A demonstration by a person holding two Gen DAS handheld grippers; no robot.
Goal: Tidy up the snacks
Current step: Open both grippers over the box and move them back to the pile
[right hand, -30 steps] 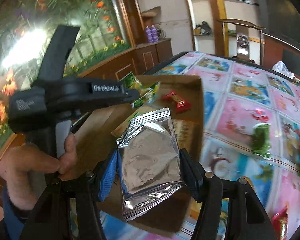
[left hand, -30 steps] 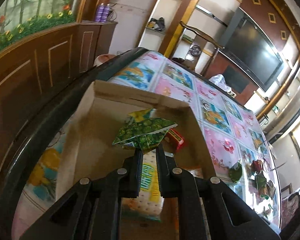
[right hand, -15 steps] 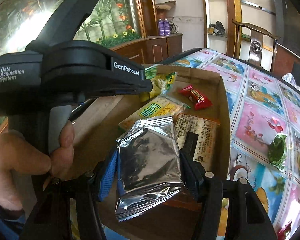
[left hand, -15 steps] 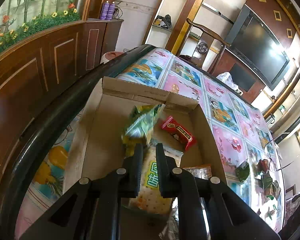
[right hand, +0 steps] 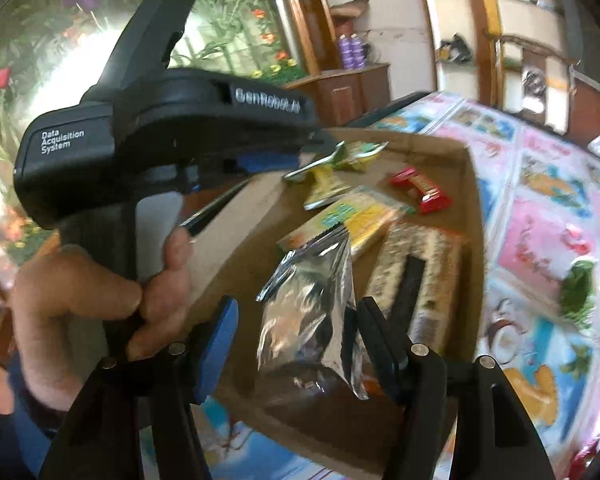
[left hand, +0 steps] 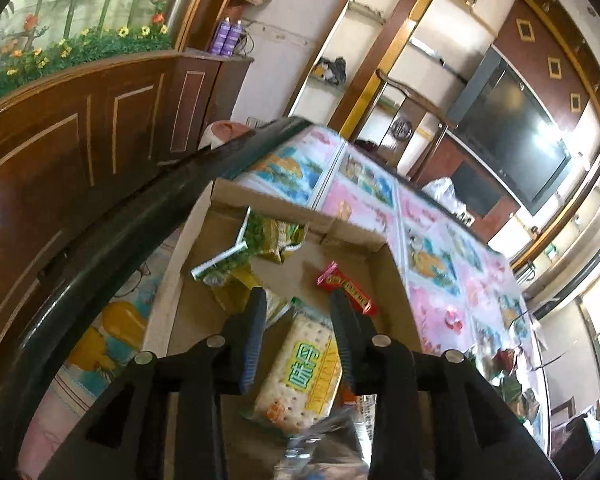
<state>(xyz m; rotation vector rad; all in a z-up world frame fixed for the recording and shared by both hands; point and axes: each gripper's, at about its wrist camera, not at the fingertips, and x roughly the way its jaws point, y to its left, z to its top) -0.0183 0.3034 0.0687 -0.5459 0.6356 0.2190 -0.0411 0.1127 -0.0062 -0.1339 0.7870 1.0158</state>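
Left gripper (left hand: pixel 298 312), jaws just opened and now empty, has dropped the green packet (left hand: pixel 242 254) into the cardboard box (left hand: pixel 168 316), so one more snack is stowed.

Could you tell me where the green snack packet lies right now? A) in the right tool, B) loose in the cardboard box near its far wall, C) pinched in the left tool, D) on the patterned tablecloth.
B: the green snack packet lies loose in the cardboard box, beyond the open left tool.
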